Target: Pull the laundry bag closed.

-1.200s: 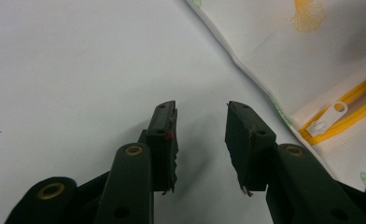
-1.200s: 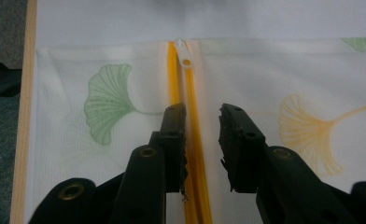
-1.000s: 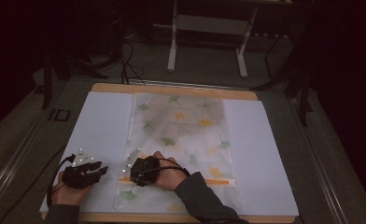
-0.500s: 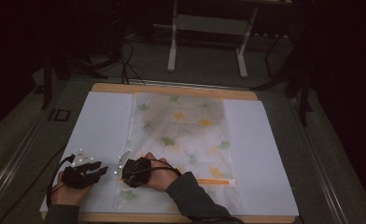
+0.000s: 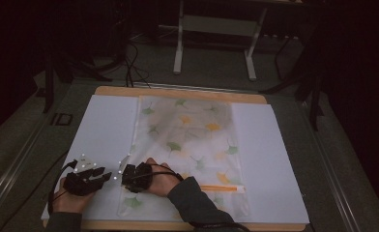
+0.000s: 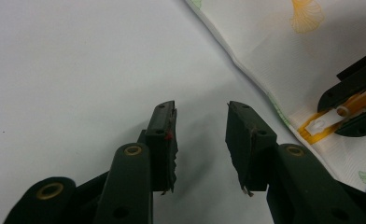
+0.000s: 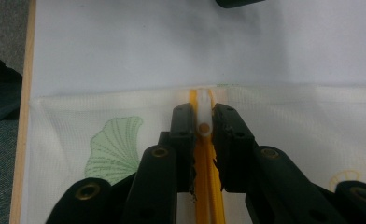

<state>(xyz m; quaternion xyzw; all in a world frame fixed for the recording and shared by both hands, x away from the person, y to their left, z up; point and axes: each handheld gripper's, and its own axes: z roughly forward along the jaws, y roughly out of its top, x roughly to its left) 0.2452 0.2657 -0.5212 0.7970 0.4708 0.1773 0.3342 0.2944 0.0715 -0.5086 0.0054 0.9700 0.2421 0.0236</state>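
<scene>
White sheeting [image 5: 105, 125] covered the table; the right gripper [image 7: 203, 122] clamped the zipper pull [image 7: 203, 112] of the ginkgo-print pouch [image 5: 187, 140], the left gripper [image 6: 200, 122] gaped empty. Unpinned, the fabric could bunch.

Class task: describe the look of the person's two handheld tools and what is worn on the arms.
Both the left tool and the right tool are black, with two flat-faced jaws on pivoted links fixed by brass-coloured rivets. In the high view, small white dots top the left tool, and black cables trail from both. The right sleeve is dark.
</scene>
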